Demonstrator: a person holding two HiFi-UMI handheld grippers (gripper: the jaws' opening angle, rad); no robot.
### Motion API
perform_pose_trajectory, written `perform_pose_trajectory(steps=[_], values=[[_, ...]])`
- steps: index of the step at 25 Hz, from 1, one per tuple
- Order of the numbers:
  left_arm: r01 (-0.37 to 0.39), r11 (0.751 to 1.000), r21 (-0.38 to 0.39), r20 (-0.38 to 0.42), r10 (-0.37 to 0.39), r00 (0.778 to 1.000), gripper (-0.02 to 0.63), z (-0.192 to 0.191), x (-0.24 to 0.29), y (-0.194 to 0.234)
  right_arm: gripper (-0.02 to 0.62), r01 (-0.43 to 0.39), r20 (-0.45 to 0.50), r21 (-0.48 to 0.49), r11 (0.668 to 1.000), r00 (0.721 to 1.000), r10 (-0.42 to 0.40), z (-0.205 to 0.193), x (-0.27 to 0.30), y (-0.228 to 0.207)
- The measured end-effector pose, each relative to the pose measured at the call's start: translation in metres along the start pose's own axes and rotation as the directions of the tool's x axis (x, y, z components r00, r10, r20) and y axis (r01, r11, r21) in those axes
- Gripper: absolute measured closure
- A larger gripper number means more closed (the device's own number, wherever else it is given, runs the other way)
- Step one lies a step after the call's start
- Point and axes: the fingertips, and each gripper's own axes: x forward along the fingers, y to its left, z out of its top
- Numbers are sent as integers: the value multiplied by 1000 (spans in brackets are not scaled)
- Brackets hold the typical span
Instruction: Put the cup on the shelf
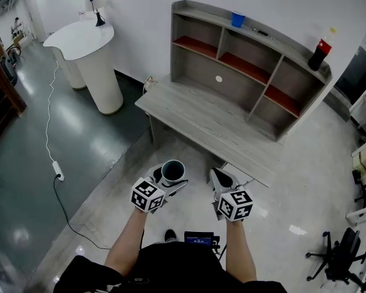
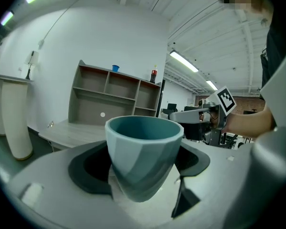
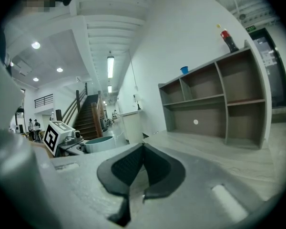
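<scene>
Holding the teal cup (image 1: 172,171) upright in our left claw (image 2: 144,173), we face the grey desk (image 1: 201,112) and its shelf (image 1: 250,66). Our right claw (image 3: 142,168) is clenched on nothing, just beside the left.

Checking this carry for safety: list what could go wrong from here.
1. The cup tapers downward between the jaws of the left gripper, so it might slip or tilt on the way.
2. The desk juts out before the shelf; a low reach could bump its edge.
3. A blue cup and a bottle stand on top; placing there could knock them.
</scene>
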Motion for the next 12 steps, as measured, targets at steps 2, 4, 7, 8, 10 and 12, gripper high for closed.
perform_pose_trajectory(steps=[2,4,7,8,10,12], values=[[5,1000,-1,0,-5,1000,206,0,-2,9,598,1,4,5,1000,1000,-1,1,8,3],[9,1000,-2,-1,-9,1000,206,0,-3,16,598,2,5,7,1000,1000,-2,2,15,6],[12,1000,-6,0,-12,1000,206,0,-7,24,598,6,3,9,1000,1000,-6,3,24,9],[12,1000,-9,2,-12,1000,206,-1,-8,27,598,7,1,9,1000,1000,-7,3,27,10],[10,1000,-15,6,-10,1000,206,-1,-10,31,598,7,-2,8,1000,1000,-7,3,31,13],[9,1000,-19,7,-9,1000,206,-1,-11,34,598,0,4,13,1000,1000,0,4,33,15]])
